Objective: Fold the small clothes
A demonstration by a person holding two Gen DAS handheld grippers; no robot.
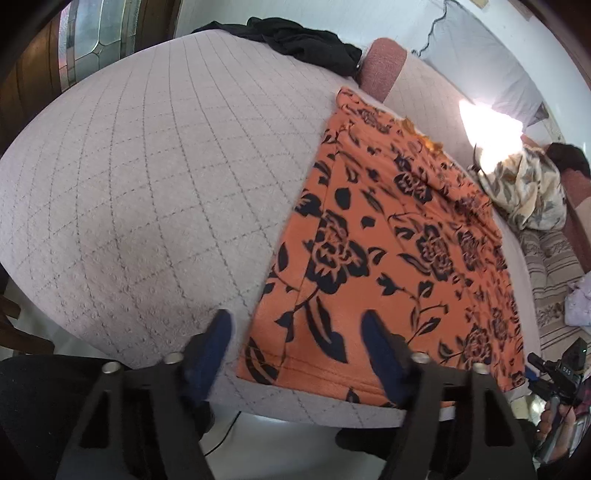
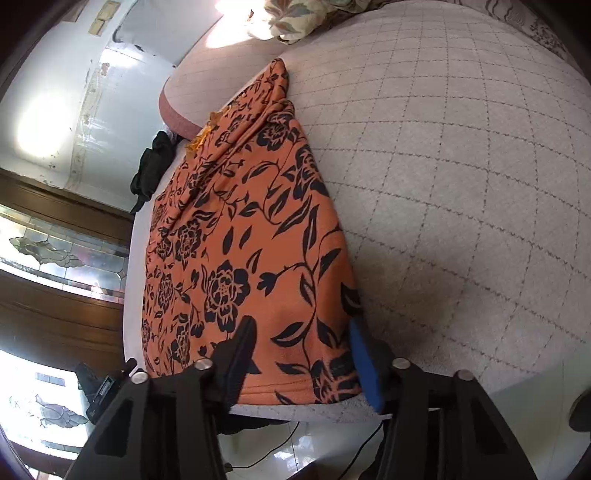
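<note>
An orange garment with a black flower print (image 1: 388, 221) (image 2: 251, 221) lies flat on a grey quilted bed cover (image 1: 147, 184) (image 2: 443, 184), its hem along the near edge. My left gripper (image 1: 297, 334) stands open over the hem's left corner. One blue finger (image 1: 219, 332) is over the bare cover and the other over the cloth. My right gripper (image 2: 301, 341) is open astride the hem's right corner, its blue pad (image 2: 360, 347) at the cloth's right edge. Neither gripper visibly pinches the fabric. The far end of the garment is bunched into folds.
A black garment (image 1: 295, 40) (image 2: 151, 170) lies at the far edge beside a pink cushion (image 1: 380, 66) (image 2: 177, 110). A cream floral cloth (image 1: 532, 192) (image 2: 291, 18) sits beyond. A hand holding black gear (image 1: 557, 406) shows at the right. Tiled floor and a cable (image 2: 258, 454) lie below the near edge.
</note>
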